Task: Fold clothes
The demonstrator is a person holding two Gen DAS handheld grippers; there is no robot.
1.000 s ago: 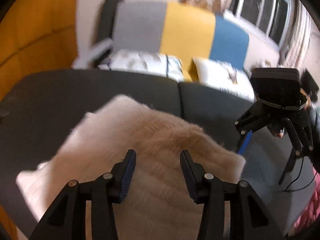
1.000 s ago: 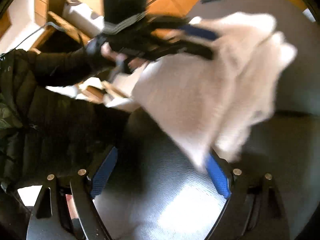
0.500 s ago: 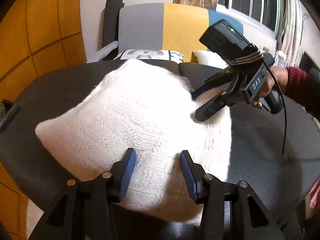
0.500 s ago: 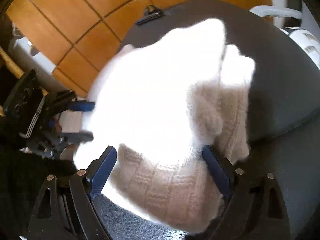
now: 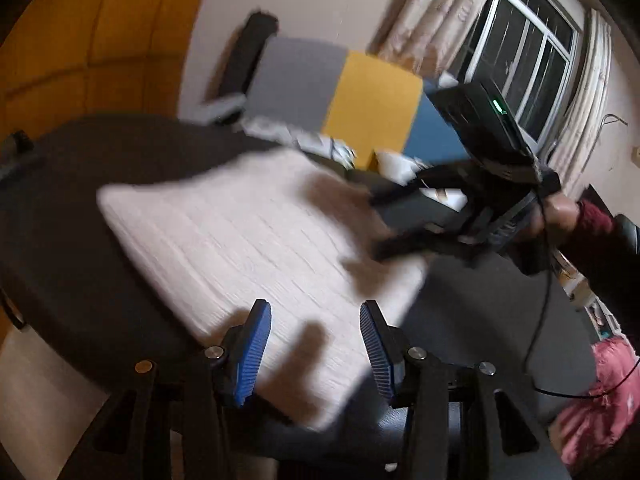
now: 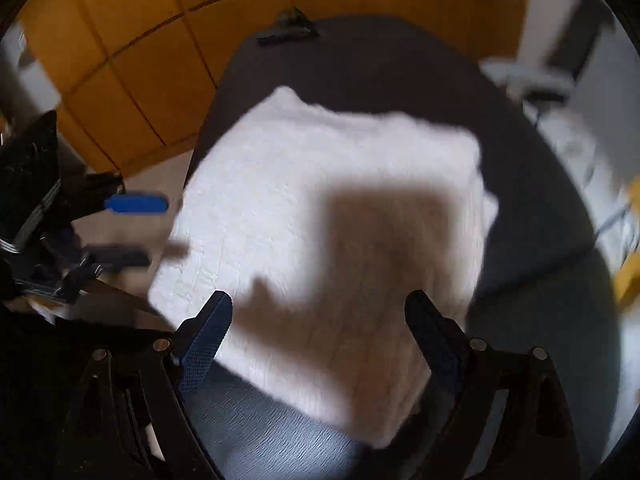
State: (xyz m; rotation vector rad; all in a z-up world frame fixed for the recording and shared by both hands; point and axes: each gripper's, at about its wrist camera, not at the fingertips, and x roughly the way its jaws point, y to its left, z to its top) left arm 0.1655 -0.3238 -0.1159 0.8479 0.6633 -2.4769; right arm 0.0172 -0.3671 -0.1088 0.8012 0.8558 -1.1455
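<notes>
White ribbed-knit garment (image 5: 256, 248), folded to a rough rectangle, lies flat on the dark padded work surface (image 5: 80, 208), with one corner reaching toward that surface's near edge; in the right wrist view the same garment (image 6: 328, 216) fills the centre. Left to right in the left wrist view: orange panelled wall (image 5: 88, 40); folded knit; grey, yellow and blue cushioned seat (image 5: 340, 92) behind; window (image 5: 532, 64) with pale curtains. Left gripper (image 5: 316, 344) hovers over the near edge of the knit, blue-padded fingers (image 5: 252, 356) spread apart and pressing on nothing. Right gripper (image 5: 376, 226), held in a hand (image 5: 560, 212) with a dark red cuff, hangs above the far right corner, jaws parted and empty; its own view shows the right gripper (image 6: 320, 344) wide over the cloth. Both tools appear lifted clear so the fold can settle, probably before another fold or a smoothing pass. Motion blur leaves no lettering readable; only a green indicator light (image 5: 498, 105) shows on the right gripper's housing.
</notes>
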